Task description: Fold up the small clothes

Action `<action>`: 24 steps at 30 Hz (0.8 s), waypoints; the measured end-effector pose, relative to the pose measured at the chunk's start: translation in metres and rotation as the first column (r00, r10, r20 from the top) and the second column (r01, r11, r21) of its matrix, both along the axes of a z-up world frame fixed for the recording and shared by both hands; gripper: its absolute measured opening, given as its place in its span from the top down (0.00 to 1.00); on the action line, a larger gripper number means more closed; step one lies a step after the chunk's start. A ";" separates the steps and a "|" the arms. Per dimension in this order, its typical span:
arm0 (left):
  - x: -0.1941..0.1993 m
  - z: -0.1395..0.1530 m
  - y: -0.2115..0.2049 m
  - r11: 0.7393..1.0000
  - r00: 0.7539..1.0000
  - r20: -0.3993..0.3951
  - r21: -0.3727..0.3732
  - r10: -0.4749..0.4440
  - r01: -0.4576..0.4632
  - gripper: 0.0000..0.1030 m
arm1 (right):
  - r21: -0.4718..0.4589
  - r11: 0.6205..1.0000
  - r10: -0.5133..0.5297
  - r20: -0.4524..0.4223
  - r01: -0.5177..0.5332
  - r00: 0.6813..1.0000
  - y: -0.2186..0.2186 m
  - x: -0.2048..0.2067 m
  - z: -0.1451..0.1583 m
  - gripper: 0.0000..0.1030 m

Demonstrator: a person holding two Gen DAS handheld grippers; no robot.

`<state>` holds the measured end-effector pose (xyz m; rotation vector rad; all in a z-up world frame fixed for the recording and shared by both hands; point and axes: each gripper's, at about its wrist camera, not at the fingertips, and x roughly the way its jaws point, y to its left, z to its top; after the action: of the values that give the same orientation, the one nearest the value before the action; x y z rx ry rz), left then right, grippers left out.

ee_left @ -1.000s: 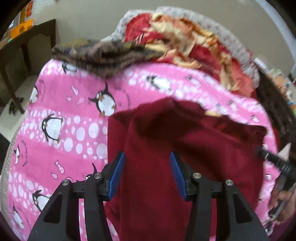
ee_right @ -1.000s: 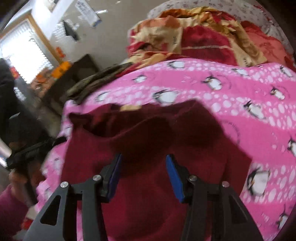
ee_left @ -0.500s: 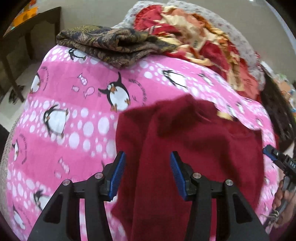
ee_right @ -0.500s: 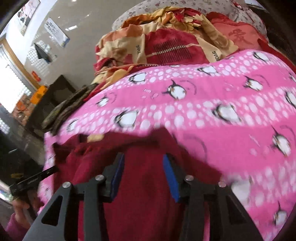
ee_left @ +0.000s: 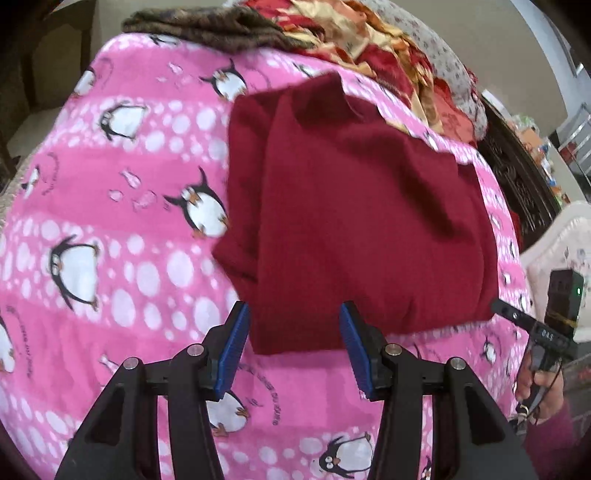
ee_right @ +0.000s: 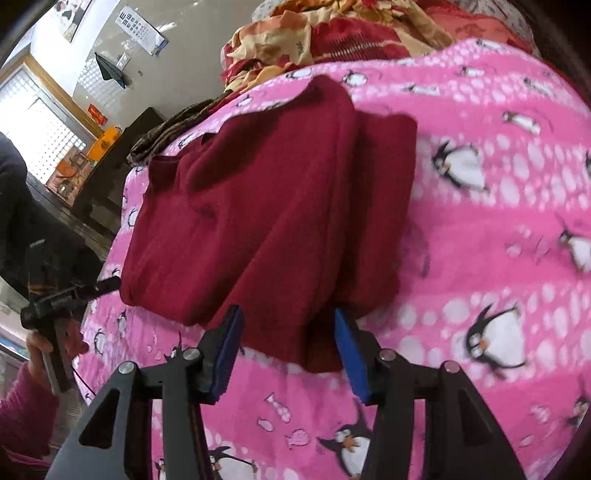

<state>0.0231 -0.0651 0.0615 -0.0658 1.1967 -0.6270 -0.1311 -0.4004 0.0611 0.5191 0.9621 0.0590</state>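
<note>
A dark red knit garment (ee_left: 354, 206) lies folded on a pink penguin-print blanket (ee_left: 110, 221). It also shows in the right wrist view (ee_right: 266, 221) on the same blanket (ee_right: 498, 240). My left gripper (ee_left: 294, 321) is open and empty, just above the garment's near edge. My right gripper (ee_right: 288, 325) is open and empty, over the garment's near edge. The right gripper shows at the right edge of the left wrist view (ee_left: 532, 328); the left gripper shows at the left edge of the right wrist view (ee_right: 74, 291).
A dark patterned folded cloth (ee_left: 207, 26) and a red and yellow quilt (ee_left: 388, 48) lie at the blanket's far end. A dark wooden bed frame (ee_left: 517, 177) runs along the right. A dark table (ee_right: 110, 177) stands beyond the blanket.
Both grippers have drawn back toward me from over the garment. The garment now lies flatter and its near edge is in full view.
</note>
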 end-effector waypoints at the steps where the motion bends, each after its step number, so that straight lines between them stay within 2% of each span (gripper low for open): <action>1: -0.001 -0.002 -0.002 1.000 1.000 -0.001 0.010 -0.012 0.012 0.71 | -0.003 1.000 0.005 -0.004 -0.005 1.000 0.003 0.001 -0.003 0.48; 3: 0.001 -0.006 -0.008 0.999 1.000 -0.009 0.028 -0.029 0.029 0.71 | -0.021 1.000 0.011 -0.018 -0.011 1.000 0.007 0.005 -0.008 0.54; 4: 0.002 -0.008 -0.010 0.998 0.999 -0.017 0.037 -0.041 0.042 0.76 | -0.029 1.000 0.012 -0.026 -0.012 1.000 0.008 0.008 -0.011 0.65; 5: 0.003 -0.009 -0.012 0.998 0.998 -0.019 0.045 -0.052 0.052 0.82 | -0.032 0.999 0.008 -0.030 -0.009 1.000 0.007 0.010 -0.013 0.72; 6: 0.006 -0.010 -0.015 0.996 0.998 -0.010 0.065 -0.056 0.056 0.92 | -0.026 1.000 0.002 -0.032 -0.003 0.999 0.005 0.011 -0.014 0.85; 7: 0.005 -0.010 -0.014 0.995 0.998 -0.004 0.076 -0.058 0.058 1.00 | -0.018 1.000 -0.006 -0.032 0.005 0.999 0.003 0.010 -0.014 0.91; 10: 0.003 -0.002 -0.009 0.993 0.997 0.008 0.090 -0.072 0.071 1.00 | -0.010 1.000 -0.019 -0.015 0.019 1.000 -0.001 0.004 -0.003 0.93; 15: -0.007 0.025 0.005 0.991 0.992 0.074 0.097 -0.100 0.092 1.00 | -0.029 1.000 0.002 0.011 -0.002 1.000 -0.005 -0.008 0.025 0.94; 17: -0.010 0.023 0.009 0.991 0.992 0.080 0.099 -0.098 0.090 1.00 | -0.041 0.999 -0.005 0.009 0.006 1.000 -0.010 -0.016 0.029 0.94; 21: -0.006 -0.010 0.007 0.989 0.997 0.015 0.130 -0.073 0.070 1.00 | -0.011 0.999 -0.048 -0.070 0.047 0.996 -0.018 -0.017 -0.001 0.94; 24: -0.004 -0.006 0.007 0.993 0.998 0.005 0.103 -0.060 0.059 1.00 | 0.014 0.998 -0.058 -0.111 0.060 0.992 -0.019 -0.015 -0.017 0.93</action>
<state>0.0188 -0.0579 0.0557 0.0591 1.2251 -0.6162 -0.1464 -0.4190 0.0442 0.5714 1.0544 -0.0148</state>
